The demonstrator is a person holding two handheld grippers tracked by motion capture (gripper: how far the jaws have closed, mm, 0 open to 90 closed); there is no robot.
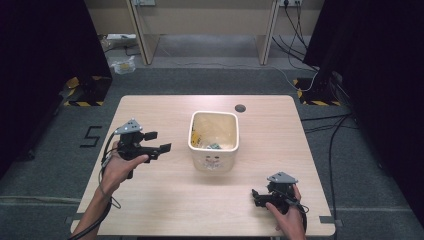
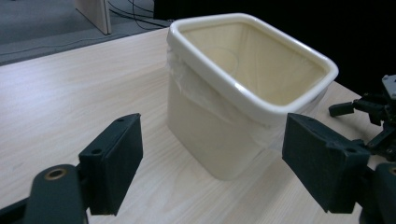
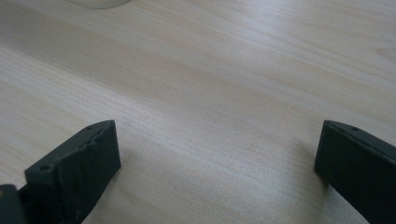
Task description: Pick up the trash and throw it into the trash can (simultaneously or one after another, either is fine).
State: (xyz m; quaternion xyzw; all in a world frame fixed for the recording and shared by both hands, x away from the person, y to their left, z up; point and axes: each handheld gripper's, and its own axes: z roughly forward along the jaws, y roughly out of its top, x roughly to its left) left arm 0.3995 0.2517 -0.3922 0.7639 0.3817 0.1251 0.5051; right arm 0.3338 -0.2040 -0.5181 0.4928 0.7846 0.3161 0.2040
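Bin: cream bin point(image 1: 214, 150) mid-desk point(image 1: 150, 210), scraps inside.
Left hand-held gripper point(image 1: 159, 141): nine o'clock, wide, empty.
Right hand-held gripper point(image 1: 256, 196): five o'clock, wide, empty.
Progress: unclear, nothing gripped.

Left gripper point(image 1: 158, 141): centre-left of the high view, held in the left hand point(image 1: 119, 167), jaws spread wide and pointing toward frame right; forearm enters from the lower left.

Right gripper point(image 1: 256, 196): lower right of the frame, held in the right hand point(image 1: 286, 212), jaws spread, pointing toward frame left.
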